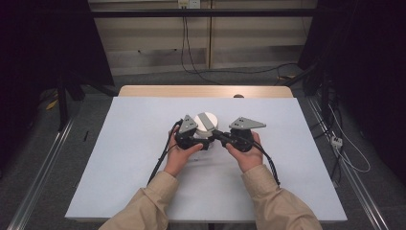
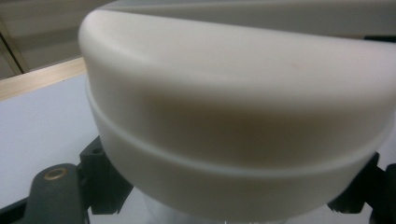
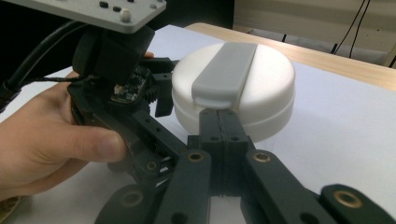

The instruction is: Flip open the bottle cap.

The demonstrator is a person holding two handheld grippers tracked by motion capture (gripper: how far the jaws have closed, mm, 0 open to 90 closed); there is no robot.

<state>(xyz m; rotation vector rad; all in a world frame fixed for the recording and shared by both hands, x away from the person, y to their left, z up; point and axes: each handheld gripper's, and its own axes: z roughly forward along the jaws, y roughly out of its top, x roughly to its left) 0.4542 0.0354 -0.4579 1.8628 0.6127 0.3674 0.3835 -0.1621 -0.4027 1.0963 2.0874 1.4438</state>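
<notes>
High view: a round white container with a grey strap-like handle across its lid sits on the pale blue-grey mat, and both grippers flank it. The left gripper comes in at the container's near-left side, the right gripper at its near-right side — each carried by a hand in a beige sleeve, each topped with a grey three-cornered plate.

Right gripper view looks along the right gripper, whose two black jaws are pressed flat together with nothing between them; their joined tips touch the container at its side wall, just under the near end of the grey handle. To the left of the container in that view the left hand steadies the left gripper against the container's wall.

Left gripper view shows the container right up against the lens, its lid edge and the seam below it curving across, with black jaw parts on either side of its lower body. The jaws are drawn in about as narrow as they go — whether they actually clamp the container I cannot tell.
</notes>
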